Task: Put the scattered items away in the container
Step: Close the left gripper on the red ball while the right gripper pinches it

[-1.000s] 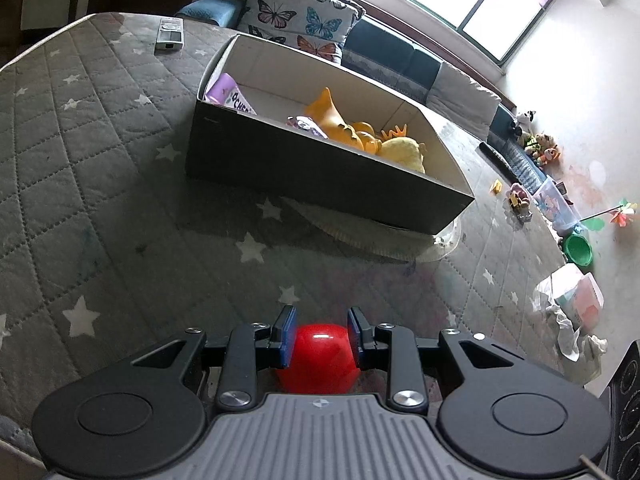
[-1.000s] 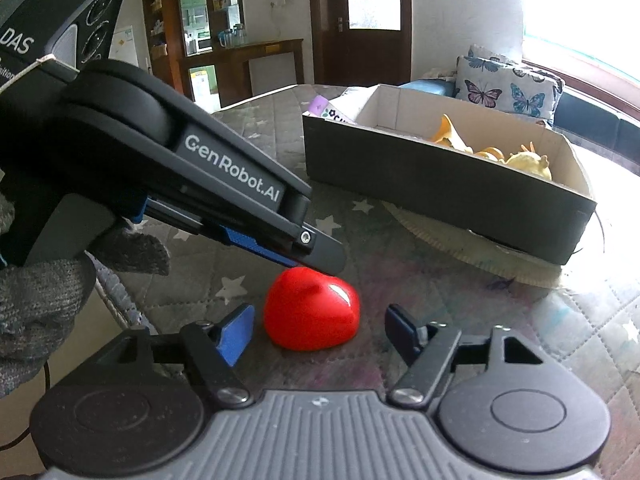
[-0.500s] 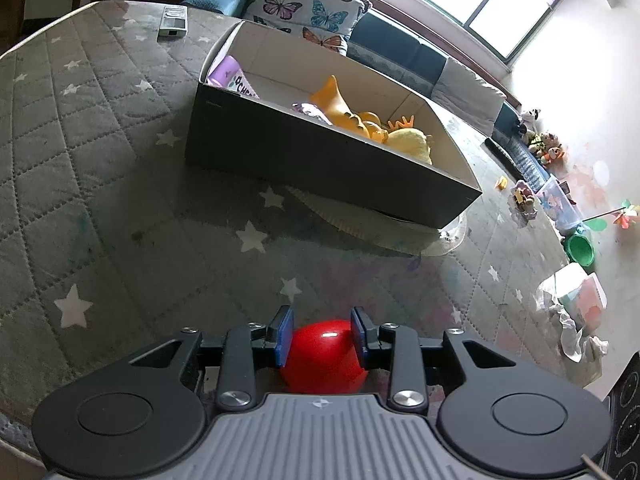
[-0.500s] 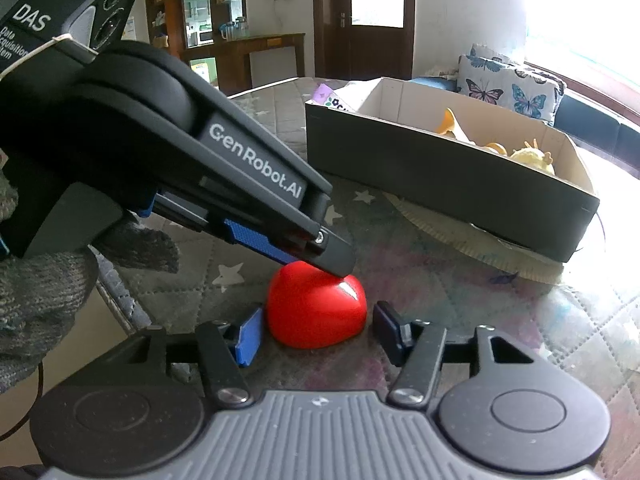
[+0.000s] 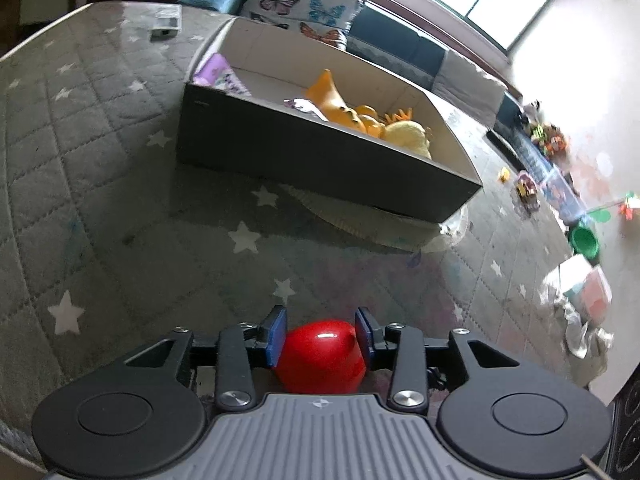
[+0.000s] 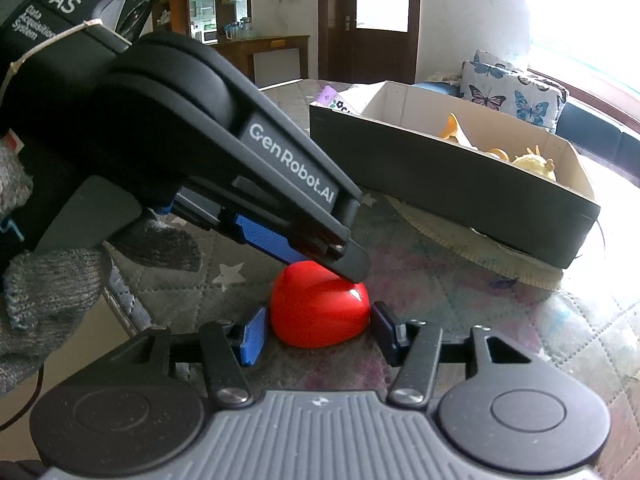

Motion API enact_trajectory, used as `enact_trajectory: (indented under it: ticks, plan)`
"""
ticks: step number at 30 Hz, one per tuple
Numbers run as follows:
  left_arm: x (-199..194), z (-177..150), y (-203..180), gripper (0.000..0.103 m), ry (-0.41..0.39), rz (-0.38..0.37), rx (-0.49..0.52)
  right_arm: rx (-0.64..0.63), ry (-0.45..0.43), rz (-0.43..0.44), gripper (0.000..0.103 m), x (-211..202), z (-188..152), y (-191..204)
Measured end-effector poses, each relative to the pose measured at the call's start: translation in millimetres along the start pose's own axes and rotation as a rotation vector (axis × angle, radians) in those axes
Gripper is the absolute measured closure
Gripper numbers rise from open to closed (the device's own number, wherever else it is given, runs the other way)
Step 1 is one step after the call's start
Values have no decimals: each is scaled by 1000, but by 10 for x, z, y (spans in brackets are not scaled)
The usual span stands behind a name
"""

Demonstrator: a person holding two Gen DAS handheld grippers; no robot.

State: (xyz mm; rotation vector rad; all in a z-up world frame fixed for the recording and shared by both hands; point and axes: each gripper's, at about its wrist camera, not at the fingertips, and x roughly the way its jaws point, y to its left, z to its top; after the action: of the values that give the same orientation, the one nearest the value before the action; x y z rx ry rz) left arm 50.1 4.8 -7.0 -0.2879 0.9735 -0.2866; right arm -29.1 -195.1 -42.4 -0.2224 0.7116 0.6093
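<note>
While the red heart (image 5: 322, 354) is clamped between the blue pads (image 5: 277, 336) of the left hand-held gripper (image 5: 321, 334), it is also bracketed by the right hand-held gripper (image 6: 318, 330), whose pads (image 6: 253, 338) are set close at either side of it; whether those pads actually press on the heart cannot be told. In the right wrist view the heart (image 6: 320, 312) is seen low over the quilted, star-printed surface (image 5: 100, 208), and whether it touches that surface cannot be told. The left hand-held gripper (image 6: 340, 256) is seen there slanting down onto the heart from above, held by a grey-gloved hand (image 6: 48, 292). Beyond the heart, well apart from it, the dark box (image 5: 320, 160) is placed, with a pale round mat (image 5: 360, 224) showing from under its near side. Inside the box, yellow and orange toys (image 5: 372, 120) are gathered toward its right half and a purple packet (image 5: 220, 74) is propped in its left corner. Behind the box, a butterfly cushion (image 5: 304, 0) is seen
</note>
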Motion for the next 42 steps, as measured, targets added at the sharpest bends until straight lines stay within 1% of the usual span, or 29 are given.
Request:
enact_trajectory:
  ticks: [6,10,13,16,21,25,28,38,42]
  plan:
    - [2,-28,-102,60,4,16,115,-4,-5,13,47,-8,-5,-18]
    - [4,-48,-156,58,7,25,172,-9,-6,21,47,-10,-5,-30]
    - [10,-56,-182,57,14,16,223,-18,-9,26,47,-11,-9,-35]
    - [35,-50,-191,56,37,-16,272,-23,-10,35,46,-6,-8,-53]
    - [58,-22,-158,54,61,-57,315,-25,-14,39,46,-2,-8,-71]
    - [73,40,-105,55,96,-95,305,-24,-16,46,46,-10,-18,-81]
    - [64,38,-110,54,110,-110,334,-27,-16,47,45,-20,-22,-75]
    - [-31,26,-161,55,124,-133,452,-33,-12,49,47,-80,-60,-95]
    - [-28,13,-198,55,147,-135,503,-36,-12,50,47,-87,-62,-93]
